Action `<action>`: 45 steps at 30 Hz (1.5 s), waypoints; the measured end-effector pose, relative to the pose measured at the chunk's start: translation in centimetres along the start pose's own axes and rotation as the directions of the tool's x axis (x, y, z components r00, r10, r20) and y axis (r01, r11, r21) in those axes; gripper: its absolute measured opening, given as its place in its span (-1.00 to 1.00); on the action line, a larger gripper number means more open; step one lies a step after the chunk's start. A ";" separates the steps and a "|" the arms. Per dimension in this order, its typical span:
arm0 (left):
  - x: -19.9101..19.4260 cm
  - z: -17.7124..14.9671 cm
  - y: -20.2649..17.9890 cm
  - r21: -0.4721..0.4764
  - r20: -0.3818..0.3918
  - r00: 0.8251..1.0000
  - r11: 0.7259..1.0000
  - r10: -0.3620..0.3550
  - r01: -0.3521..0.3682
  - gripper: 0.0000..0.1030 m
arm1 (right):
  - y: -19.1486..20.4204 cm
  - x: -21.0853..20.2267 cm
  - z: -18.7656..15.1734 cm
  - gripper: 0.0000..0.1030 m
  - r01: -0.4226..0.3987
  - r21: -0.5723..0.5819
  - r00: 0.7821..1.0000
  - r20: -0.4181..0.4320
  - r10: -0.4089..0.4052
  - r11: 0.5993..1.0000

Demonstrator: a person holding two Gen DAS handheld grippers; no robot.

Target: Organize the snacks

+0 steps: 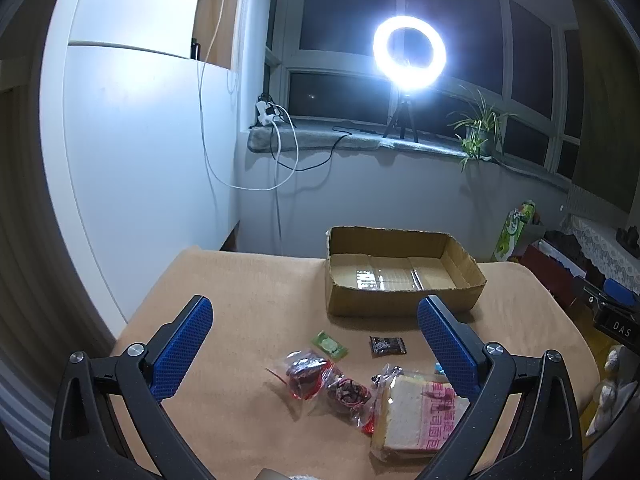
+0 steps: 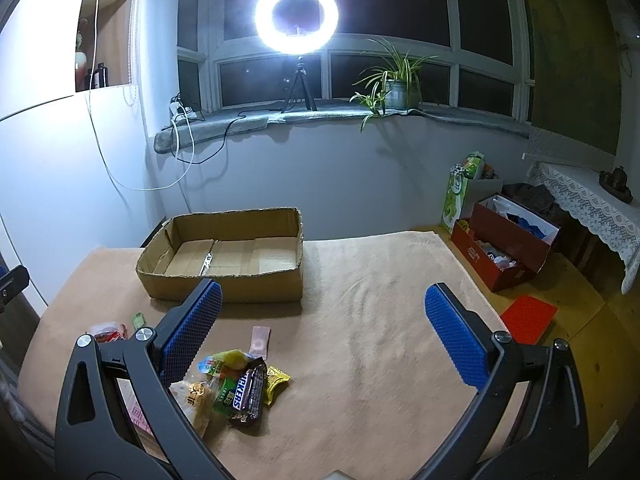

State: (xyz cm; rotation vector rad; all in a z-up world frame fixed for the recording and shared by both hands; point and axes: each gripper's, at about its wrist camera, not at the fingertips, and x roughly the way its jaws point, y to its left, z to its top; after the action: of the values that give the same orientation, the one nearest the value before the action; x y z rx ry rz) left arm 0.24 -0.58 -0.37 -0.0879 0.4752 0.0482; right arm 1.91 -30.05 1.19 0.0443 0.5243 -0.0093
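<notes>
Looking through both wrist cameras, I see the bench [image 1: 248, 280], draped in a tan fuzzy cloth, filling the lower half of each view. Toward its far edge sits the shallow brown cardboard box [image 1: 404, 304], open on top, with only taped flaps showing on its floor; from the right wrist view the same box [image 2: 224, 280] lies ahead and to the left.

My left hand-held gripper [image 1: 316, 332] hangs above the bench with its blue-padded fingers [image 1: 184, 344] spread wide and nothing between them. My right hand-held gripper [image 2: 324, 330] is likewise spread wide and empty, over bare cloth.

The snacks lie loose on the cloth, on the near side of the box and well apart from it. Largest is the clear-wrapped white bread slice with red printing [image 1: 412, 416], partly behind my left gripper's right finger. Touching it on its left are two clear bags of dark dried fruit with red trim [image 1: 324, 380]. Beyond those, a small green sachet [image 1: 330, 345] and a small black sachet [image 1: 387, 346] lie near each other but apart.

In the right wrist view a brown Snickers bar [image 2: 248, 396] rests in a heap with a yellow sachet [image 2: 276, 384] and a green packet [image 2: 226, 394], with a pale pink sachet [image 2: 259, 340] just beyond.
</notes>
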 end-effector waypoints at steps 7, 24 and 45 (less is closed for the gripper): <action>-0.2 -0.1 0.0 0.002 0.002 1.000 1.000 -0.001 0.001 0.98 | 0.2 -0.2 0.0 1.00 -0.019 0.004 1.000 -0.012 0.019 1.000; 1.6 -3.4 0.7 -0.085 -0.173 0.967 0.981 -0.188 0.176 0.98 | 0.0 2.3 -4.4 1.00 -0.271 0.134 0.930 -0.221 0.295 0.953; 6.5 -8.6 -0.9 -0.206 -0.432 0.792 0.903 -0.430 0.378 0.14 | 5.9 8.6 -10.5 0.21 -0.497 0.294 0.671 -0.466 0.577 0.816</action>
State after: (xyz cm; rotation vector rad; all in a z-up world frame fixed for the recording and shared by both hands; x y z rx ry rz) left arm 2.18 -2.16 -10.90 -0.3149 0.9346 -0.3827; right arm 4.21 -23.67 -11.92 0.3558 1.0664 0.5732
